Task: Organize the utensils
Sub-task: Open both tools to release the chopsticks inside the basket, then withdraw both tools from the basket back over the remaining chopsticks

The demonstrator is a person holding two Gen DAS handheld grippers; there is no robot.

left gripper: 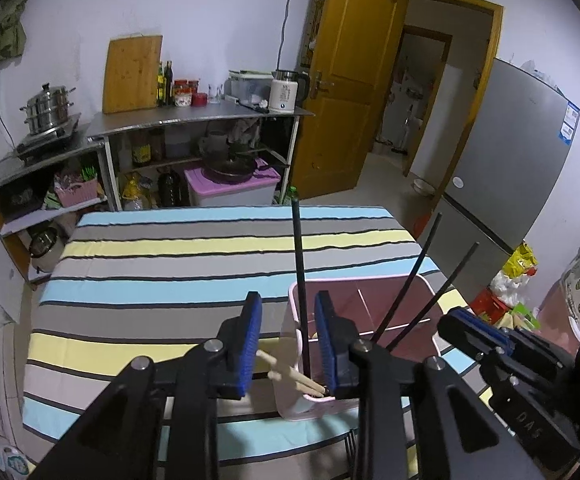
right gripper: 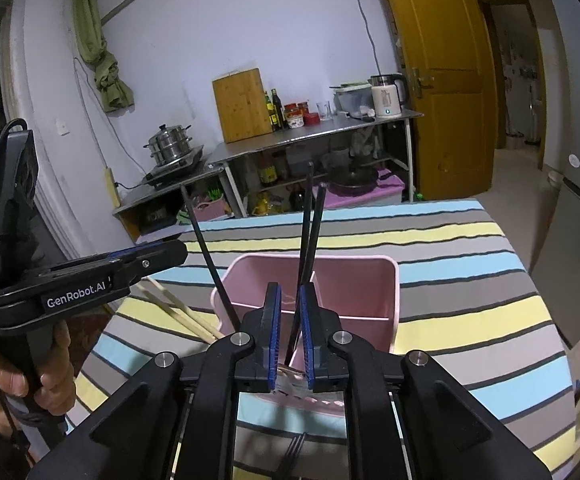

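Left wrist view: left tool (left gripper: 286,338) with pads apart, one black chopstick (left gripper: 300,280) standing loose between them in the pink bin (left gripper: 402,280) on the striped desk (left gripper: 170,272); wooden chopsticks (left gripper: 290,374) lean over the bin's near corner; right tool (left gripper: 456,322) at the bin's right.

Right wrist view: right tool (right gripper: 290,336) slightly parted around two black chopsticks (right gripper: 312,236) resting in the bin (right gripper: 386,280), pads not pressing; a hand (right gripper: 30,376) holds the left tool (right gripper: 162,256).

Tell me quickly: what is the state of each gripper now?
Left gripper: open, holding nothing; one black chopstick stands between its jaws.
Right gripper: slightly open around two black chopsticks; no grip.
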